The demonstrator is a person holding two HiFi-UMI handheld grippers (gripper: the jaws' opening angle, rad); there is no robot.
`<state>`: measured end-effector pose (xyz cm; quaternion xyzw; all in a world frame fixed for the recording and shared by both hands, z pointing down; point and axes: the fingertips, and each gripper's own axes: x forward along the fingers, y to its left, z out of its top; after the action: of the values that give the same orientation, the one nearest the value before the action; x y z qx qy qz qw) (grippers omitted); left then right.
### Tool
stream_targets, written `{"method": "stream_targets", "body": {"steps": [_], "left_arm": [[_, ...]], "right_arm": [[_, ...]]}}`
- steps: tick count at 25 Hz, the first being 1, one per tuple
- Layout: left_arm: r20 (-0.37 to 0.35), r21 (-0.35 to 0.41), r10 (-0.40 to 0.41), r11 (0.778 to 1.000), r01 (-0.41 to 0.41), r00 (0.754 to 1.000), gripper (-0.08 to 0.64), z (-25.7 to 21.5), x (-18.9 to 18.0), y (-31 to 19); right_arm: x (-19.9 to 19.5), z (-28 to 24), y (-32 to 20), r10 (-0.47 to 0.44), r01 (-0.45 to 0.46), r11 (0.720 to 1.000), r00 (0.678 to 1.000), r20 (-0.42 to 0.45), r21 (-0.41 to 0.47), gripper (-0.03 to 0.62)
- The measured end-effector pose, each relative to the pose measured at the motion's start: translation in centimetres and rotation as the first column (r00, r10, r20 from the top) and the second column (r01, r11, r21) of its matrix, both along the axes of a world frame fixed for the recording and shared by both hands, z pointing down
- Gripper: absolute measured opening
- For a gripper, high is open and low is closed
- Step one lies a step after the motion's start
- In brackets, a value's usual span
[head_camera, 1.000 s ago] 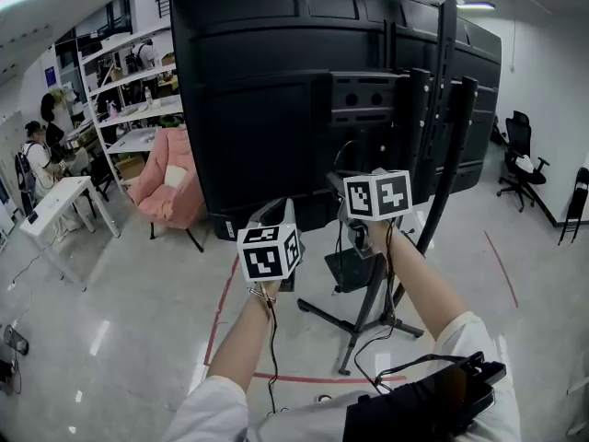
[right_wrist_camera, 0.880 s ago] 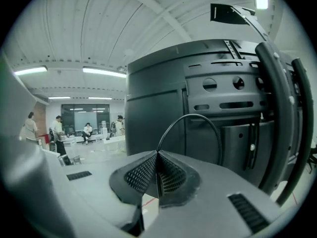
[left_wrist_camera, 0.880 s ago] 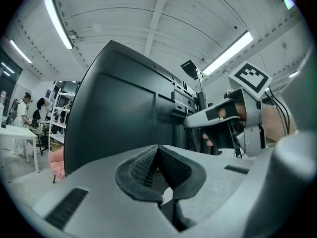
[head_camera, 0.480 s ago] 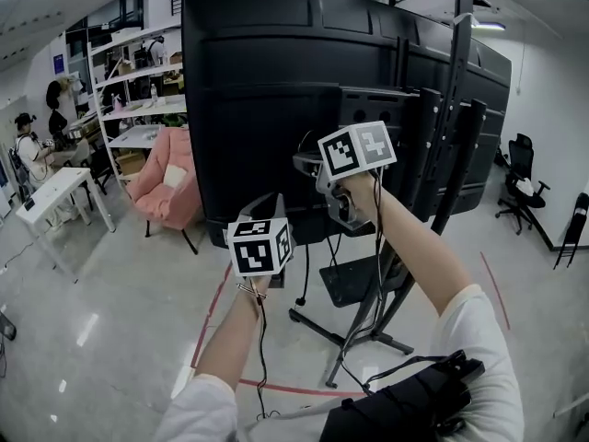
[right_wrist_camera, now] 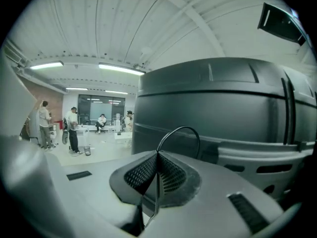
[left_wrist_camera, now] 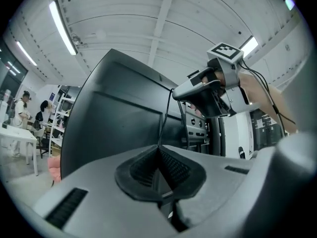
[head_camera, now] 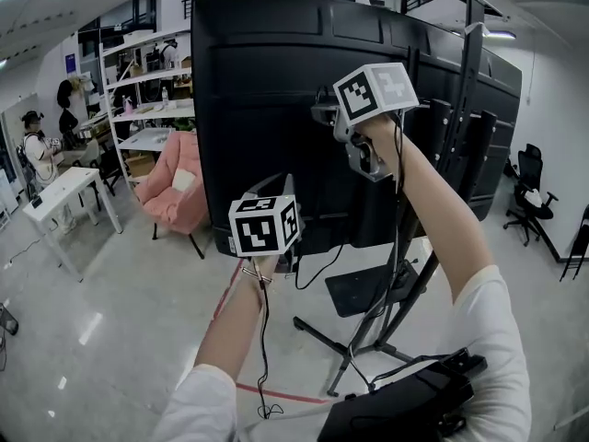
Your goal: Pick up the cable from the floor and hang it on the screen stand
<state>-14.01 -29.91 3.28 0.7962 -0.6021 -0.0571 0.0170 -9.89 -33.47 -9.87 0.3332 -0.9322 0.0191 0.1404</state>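
Two grippers clench one thin black cable (left_wrist_camera: 165, 118), holding it well off the floor (head_camera: 138, 320) behind a big black screen (head_camera: 267, 81) on its stand (head_camera: 469, 99). The only print in sight is the black-and-white square marker on each gripper's cube (patterns, not words).

In the head view the right gripper (head_camera: 322, 113) is held high against the screen's back. The left gripper (head_camera: 279, 191) is lower, near the screen's bottom edge, and a slack black loop hangs just below that edge.

The left gripper view shows what the head view cannot. Its fingers (left_wrist_camera: 141, 168) are pressed together on the cable, which rises from the pinch to the right gripper above. The right gripper view shows its own fingers (right_wrist_camera: 140, 175) closed the same way, with the cable passing through the pinch and arching out in a small loop toward the screen. That view also shows several people (right_wrist_camera: 73, 128) standing far off under strip lights.

The head view alone shows a pink chair (head_camera: 175, 187) and shelves (head_camera: 138, 86) stacked with boxes and small goods (too small to name).
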Motion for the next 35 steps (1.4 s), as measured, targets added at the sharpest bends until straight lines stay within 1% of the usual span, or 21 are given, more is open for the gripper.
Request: {"method": "stream_targets", "body": {"steps": [5, 9, 13, 15, 19, 23, 28, 31, 35], "left_arm": [[0.056, 0.022, 0.032, 0.999, -0.034, 0.998, 0.003, -4.9, 3.0, -1.4], [0.03, 0.026, 0.094, 0.995, -0.095, 0.995, 0.003, -8.0, 5.8, -1.9], [0.055, 0.034, 0.13, 0.991, -0.132, 0.99, 0.003, -9.2, 8.4, -1.6], [0.066, 0.031, 0.148, 0.988, -0.151, 0.987, 0.003, -9.1, 9.7, -1.4], [0.07, 0.013, 0.186, 0.982, -0.187, 0.98, 0.003, -8.3, 12.1, -1.3], [0.067, -0.006, 0.233, 0.973, -0.233, 0.97, 0.003, -7.6, 14.8, -1.3], [0.068, -0.025, 0.269, 0.963, -0.268, 0.961, 0.003, -5.7, 17.2, -1.1], [0.06, -0.034, 0.277, 0.961, -0.275, 0.959, 0.003, -4.2, 17.5, -1.0], [0.041, -0.056, 0.28, 0.959, -0.278, 0.959, 0.003, -2.3, 17.3, -1.5]], "right_arm": [[3.0, -2.1, -0.2, 0.045, -0.046, 0.998, 0.999, 0.017, 0.03, 0.021], [5.0, -3.0, -0.6, 0.086, -0.087, 0.995, 0.996, 0.024, 0.05, 0.021], [7.3, -4.0, -0.6, 0.113, -0.116, 0.991, 0.993, 0.041, 0.069, 0.021], [8.6, -4.1, -0.8, 0.117, -0.121, 0.989, 0.992, 0.044, 0.083, 0.021], [11.7, -3.4, -1.0, 0.176, -0.182, 0.979, 0.982, 0.07, 0.088, 0.021], [14.2, -1.4, -1.5, 0.227, -0.236, 0.969, 0.968, 0.104, 0.075, 0.021], [16.4, 1.4, -2.4, 0.256, -0.27, 0.961, 0.947, 0.194, 0.053, 0.023], [16.7, 2.4, -2.5, 0.257, -0.28, 0.958, 0.93, 0.261, 0.055, 0.023], [17.0, 3.1, -3.0, 0.269, -0.314, 0.945, 0.903, 0.336, 0.087, 0.023]]}}
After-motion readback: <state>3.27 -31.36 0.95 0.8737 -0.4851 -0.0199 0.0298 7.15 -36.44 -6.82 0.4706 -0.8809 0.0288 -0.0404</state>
